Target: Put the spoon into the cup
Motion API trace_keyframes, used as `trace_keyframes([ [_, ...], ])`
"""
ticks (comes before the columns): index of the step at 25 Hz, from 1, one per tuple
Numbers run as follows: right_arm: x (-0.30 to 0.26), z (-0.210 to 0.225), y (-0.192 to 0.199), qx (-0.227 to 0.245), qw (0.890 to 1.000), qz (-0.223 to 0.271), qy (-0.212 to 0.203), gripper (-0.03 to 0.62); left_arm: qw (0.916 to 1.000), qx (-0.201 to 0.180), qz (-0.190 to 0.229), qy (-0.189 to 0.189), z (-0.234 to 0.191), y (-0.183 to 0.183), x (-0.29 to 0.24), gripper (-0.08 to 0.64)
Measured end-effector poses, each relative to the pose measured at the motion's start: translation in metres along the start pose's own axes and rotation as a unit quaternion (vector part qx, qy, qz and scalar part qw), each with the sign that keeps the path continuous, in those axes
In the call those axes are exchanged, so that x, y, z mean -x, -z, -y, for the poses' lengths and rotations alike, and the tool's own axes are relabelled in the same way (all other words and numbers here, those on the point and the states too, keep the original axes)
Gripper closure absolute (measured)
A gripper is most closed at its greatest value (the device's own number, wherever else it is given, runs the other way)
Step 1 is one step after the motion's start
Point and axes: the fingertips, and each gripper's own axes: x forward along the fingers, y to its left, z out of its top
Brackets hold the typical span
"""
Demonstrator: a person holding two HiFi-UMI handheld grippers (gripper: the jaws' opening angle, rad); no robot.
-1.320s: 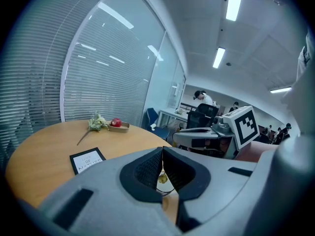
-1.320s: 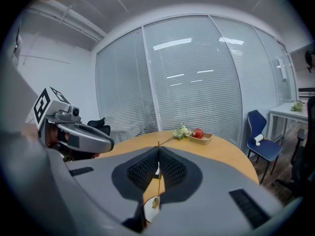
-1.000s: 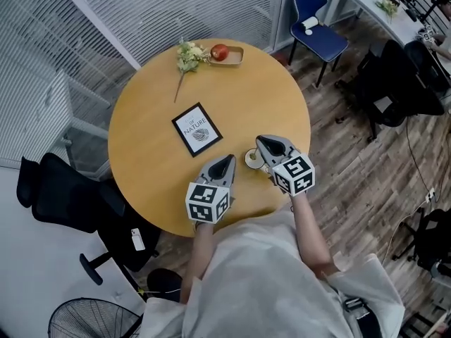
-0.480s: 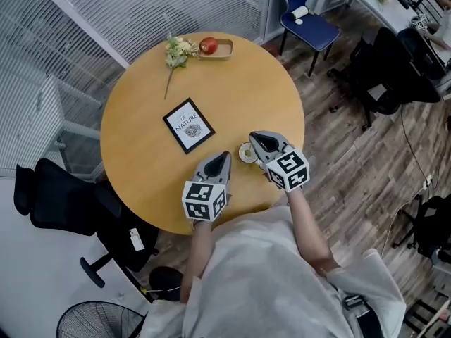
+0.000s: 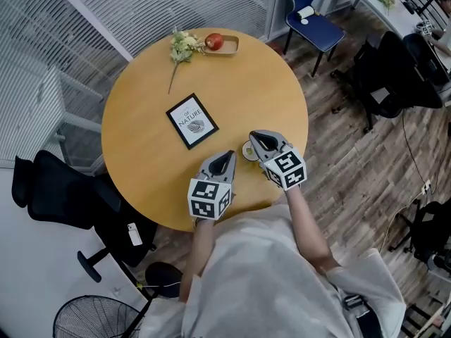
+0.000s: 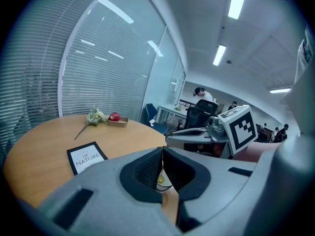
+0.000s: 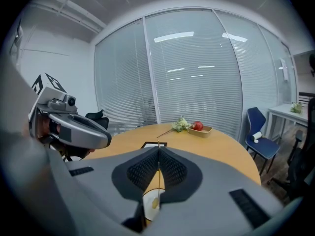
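Observation:
A small white cup (image 5: 249, 151) stands near the front edge of the round wooden table (image 5: 155, 83). My right gripper (image 5: 256, 139) hangs just over the cup, shut on a thin spoon. In the right gripper view the spoon (image 7: 157, 181) points straight down from the shut jaws (image 7: 158, 149), and its yellowish bowl sits at the cup's (image 7: 147, 204) mouth. My left gripper (image 5: 226, 156) rests left of the cup, jaws shut and empty (image 6: 162, 151). Past them in the left gripper view I see the cup (image 6: 166, 185) and the right gripper (image 6: 171, 138).
A framed "OF NATURE" card (image 5: 192, 121) lies mid-table. At the far edge are a flower sprig (image 5: 181, 48) and a wooden tray (image 5: 231, 45) with a red apple (image 5: 214, 41). Black chairs (image 5: 63, 189) stand left, a blue chair (image 5: 313, 20) behind.
The head view has shifted a little. Both grippers keep their places by the cup, and the right one still holds the spoon.

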Motion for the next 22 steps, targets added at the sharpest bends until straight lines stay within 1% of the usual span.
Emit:
trace_keyframes([
  [4,-0.007,-0.003,0.006,0.007,1.000,-0.007,0.000,0.592,1.0000,-0.003,-0.001,0.000,-0.002,0.001,0.000,0.551],
  [9,-0.011,-0.001,0.012,0.005,1.000,-0.007,0.010,0.592,1.0000,-0.002,-0.002,0.002,-0.002,0.001,-0.002,0.551],
  [13,-0.011,0.000,0.020,0.001,1.000,-0.014,0.009,0.592,1.0000,-0.003,-0.004,0.005,0.002,0.001,-0.005,0.551],
  [22,-0.016,0.005,0.042,-0.041,0.999,-0.017,0.009,0.592,0.9998,-0.005,-0.016,0.013,0.004,0.009,-0.009,0.551],
])
